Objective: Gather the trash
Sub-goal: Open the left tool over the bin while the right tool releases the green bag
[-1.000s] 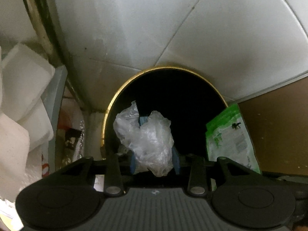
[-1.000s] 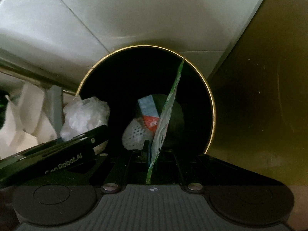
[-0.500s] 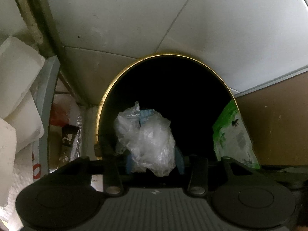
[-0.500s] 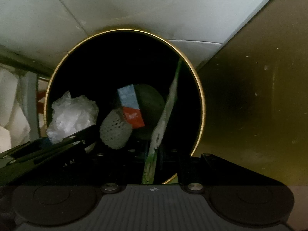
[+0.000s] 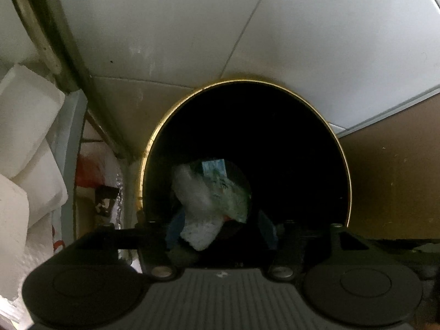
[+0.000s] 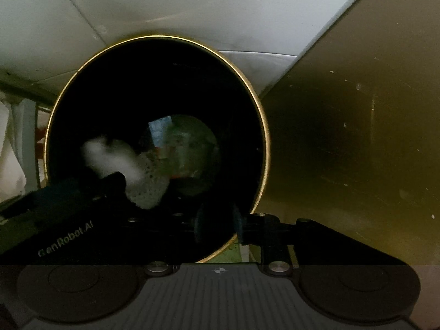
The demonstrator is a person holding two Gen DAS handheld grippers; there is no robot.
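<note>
A black trash bin with a gold rim [image 5: 347,165] [image 6: 258,104] fills the middle of both views. My left gripper [image 5: 221,227] is open over its mouth. The crumpled clear plastic bag [image 5: 196,192] [image 6: 110,156] is blurred below the fingers, inside the bin and free of them. My right gripper [image 6: 217,224] is open and empty at the near rim. At the bottom of the bin lie the green pouch [image 6: 189,148], a white foam net [image 6: 148,187] and a blue and red packet [image 6: 159,132]. The left gripper's body [image 6: 66,220] shows in the right wrist view.
White floor tiles [image 5: 192,27] lie beyond the bin. A brown panel [image 5: 393,178] [image 6: 357,137] stands on its right. White foam blocks [image 5: 24,137] and a grey frame with red and white packaging [image 5: 90,170] crowd the left.
Both grippers have opened. The plastic bag has left the left gripper and the green pouch has left the right gripper; both have dropped into the bin.
</note>
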